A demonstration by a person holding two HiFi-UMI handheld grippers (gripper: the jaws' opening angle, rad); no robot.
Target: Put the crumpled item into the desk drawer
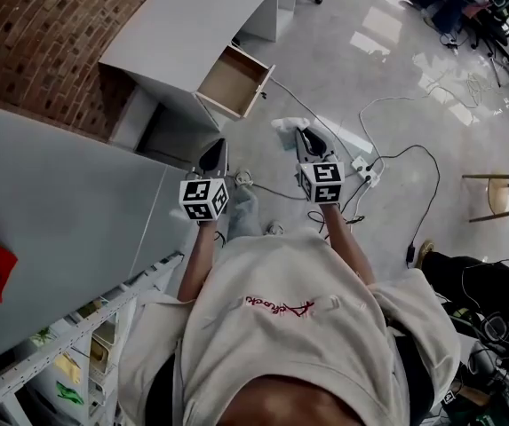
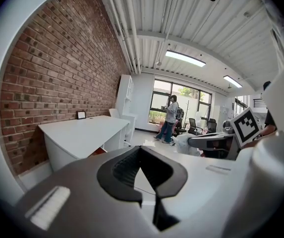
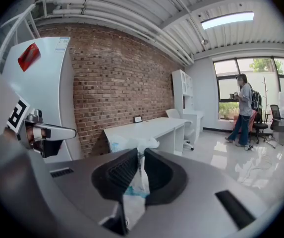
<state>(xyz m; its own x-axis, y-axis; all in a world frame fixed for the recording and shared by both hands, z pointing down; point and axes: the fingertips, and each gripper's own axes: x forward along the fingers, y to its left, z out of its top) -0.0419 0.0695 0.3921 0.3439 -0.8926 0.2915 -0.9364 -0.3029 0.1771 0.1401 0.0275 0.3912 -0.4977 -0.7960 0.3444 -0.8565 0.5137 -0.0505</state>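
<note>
Clearly the job is about midway. At the left of the head view, the left gripper [image 1: 214,155], a grey two-jaw tool with a marker cube, hangs over the floor. Its dark jaws are together tip to tip with nothing between them, which its own view confirms. Just beyond and a little to the right, the pale wood-lined drawer [image 1: 234,82] of the long white desk [image 1: 192,25] already stands pulled out, so no opening is needed. Further right, the right gripper [image 1: 306,145] is clamped on the crumpled white plastic item with blue print [image 1: 287,126], which pokes out past the jaw tips, in the air and well apart from the drawer. What remains, as I judge it, is to carry the item over the drawer, let it go inside, and perhaps push the drawer in. Only the head view shows the drawer open and the gap to be crossed. Only the right gripper view shows the pads pinching the item along its length, with the desk ahead against the red brick wall [image 3: 117,83], though the drawer's opening cannot be made out there.
</note>
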